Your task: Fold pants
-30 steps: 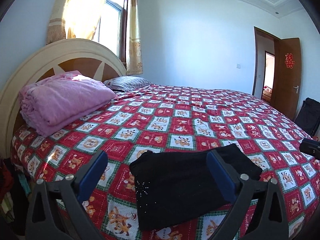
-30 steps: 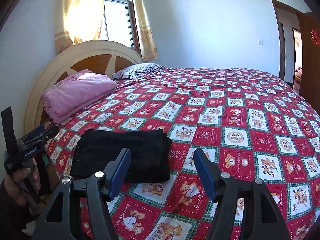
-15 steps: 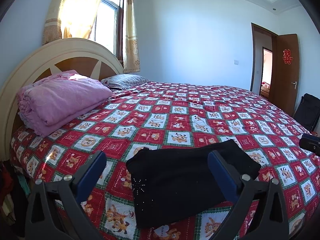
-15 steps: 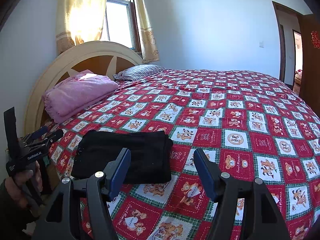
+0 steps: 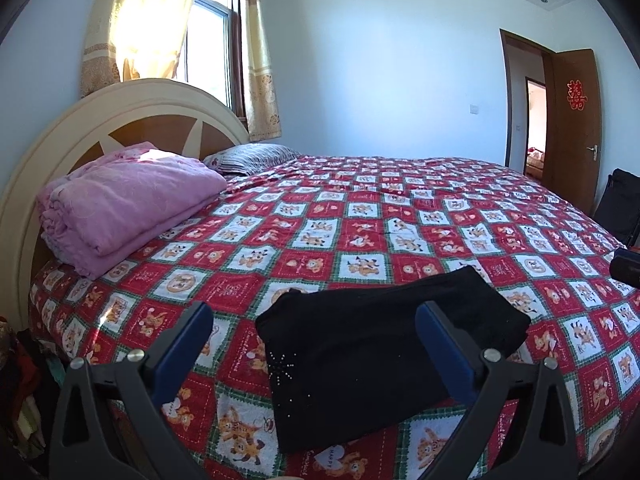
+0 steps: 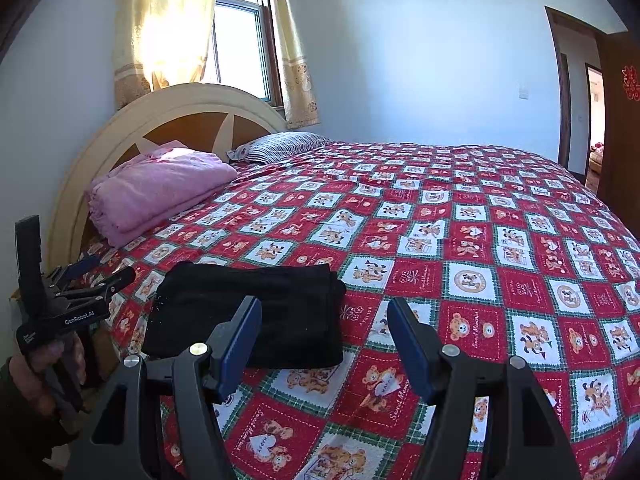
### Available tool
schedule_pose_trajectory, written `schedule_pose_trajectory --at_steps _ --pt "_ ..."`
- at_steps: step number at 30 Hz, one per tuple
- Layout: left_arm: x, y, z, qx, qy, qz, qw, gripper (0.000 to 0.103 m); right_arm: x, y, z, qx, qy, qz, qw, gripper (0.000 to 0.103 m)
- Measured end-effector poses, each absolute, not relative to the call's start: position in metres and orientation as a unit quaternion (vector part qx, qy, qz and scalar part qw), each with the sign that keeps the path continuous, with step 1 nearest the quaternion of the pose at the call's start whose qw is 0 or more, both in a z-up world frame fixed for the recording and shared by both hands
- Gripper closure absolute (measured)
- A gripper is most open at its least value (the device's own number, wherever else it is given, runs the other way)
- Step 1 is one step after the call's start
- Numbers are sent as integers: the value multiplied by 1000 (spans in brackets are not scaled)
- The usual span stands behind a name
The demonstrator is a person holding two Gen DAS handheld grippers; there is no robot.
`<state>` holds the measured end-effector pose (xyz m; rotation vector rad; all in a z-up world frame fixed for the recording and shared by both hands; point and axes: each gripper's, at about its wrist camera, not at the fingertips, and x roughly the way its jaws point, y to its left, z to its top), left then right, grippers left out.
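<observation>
From the left wrist camera, the left gripper [image 5: 314, 340] is held low at the near edge of the bed [image 5: 400, 216], pointing across it toward the far wall. Its blue-padded fingers [image 5: 182, 350] stand wide apart and hold nothing; they hang above the bedspread without touching it. The pants [image 5: 372, 348], black and folded into a compact rectangle, lie flat on the red patterned bedspread near the bed's near edge, seen in the gap between the fingers and beyond them. A small cluster of pale studs shows on the cloth's near left part. At the head of the bed a folded pink blanket [image 5: 128, 204] rests against the arched headboard [image 5: 120, 120], with a striped pillow [image 5: 252, 158] beside it. Sunlit curtains [image 5: 140, 24] frame the window, and a brown door [image 5: 572, 120] stands open on the right.

From the right wrist camera, the right gripper [image 6: 324, 340] is also low at the bed's edge, aimed the same way. Its fingers [image 6: 408, 346] are spread wide and empty, clear of the cloth. The pants [image 6: 256, 308] lie just left of its line, behind the left finger's tip. At far left the left gripper [image 6: 96, 276] appears, gripped by the person's left hand [image 6: 40, 368], its tips near the bed's corner.
</observation>
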<state>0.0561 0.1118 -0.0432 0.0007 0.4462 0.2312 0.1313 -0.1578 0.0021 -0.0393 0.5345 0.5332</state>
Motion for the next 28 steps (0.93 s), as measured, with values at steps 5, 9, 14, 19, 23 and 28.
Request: schedule_pose_trajectory --at_steps 5,9,14,19,23,28 --pt "54 111 -38 -2 212 114 971 0 129 -158 4 -21 256 260 931 36" --pt "54 112 -37 -7 210 119 970 0 129 -156 4 -24 256 261 930 36" --pt "55 110 -38 -5 214 118 970 0 128 -155 4 -24 257 261 930 36" --pt "56 108 -40 2 215 117 969 0 129 -153 -1 -28 260 260 929 36" --pt "54 107 -40 11 210 116 971 0 129 -151 -4 -31 264 262 928 36" --pt "57 109 -41 13 212 113 971 0 129 -149 -6 -36 266 263 927 36"
